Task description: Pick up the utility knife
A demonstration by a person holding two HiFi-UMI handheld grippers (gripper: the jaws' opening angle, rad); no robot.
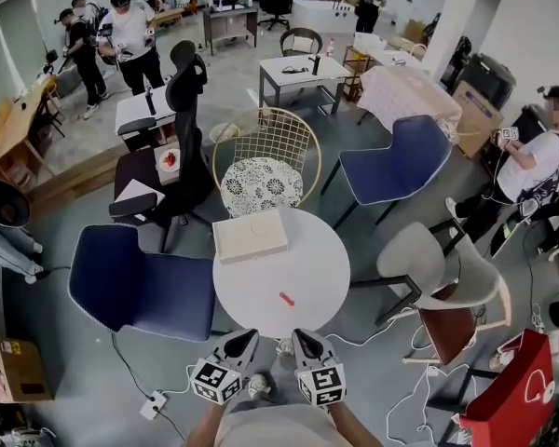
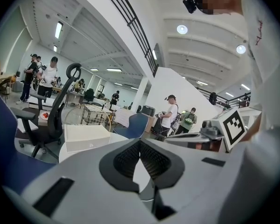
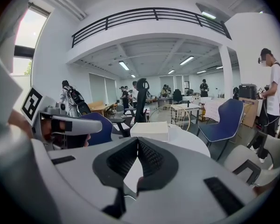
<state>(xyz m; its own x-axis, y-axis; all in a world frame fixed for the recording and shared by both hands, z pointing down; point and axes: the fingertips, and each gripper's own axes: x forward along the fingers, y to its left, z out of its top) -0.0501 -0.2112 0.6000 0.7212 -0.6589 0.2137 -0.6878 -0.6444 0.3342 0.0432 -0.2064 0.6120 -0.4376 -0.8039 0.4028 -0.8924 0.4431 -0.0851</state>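
knife: small red utility knife (image 1: 287,299) flat on the round white table (image 1: 261,282), near half, well short of the white box (image 1: 250,236); only the head view shows it clearly
left gripper (image 1: 246,336): at the table's near edge, pads (image 2: 128,157) shut tip to tip, empty
right gripper (image 1: 301,334): just beside it, pads (image 3: 123,160) closed too, nothing held
box: both gripper views catch it beyond the jaws

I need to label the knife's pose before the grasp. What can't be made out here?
- Utility knife: head view, too small to tell blade out or in, or which end is the handle.
- Left tool view: the left tool itself blocks the spot where the knife lies.
- Right tool view: the right tool leaves at most a reddish sliver of it.
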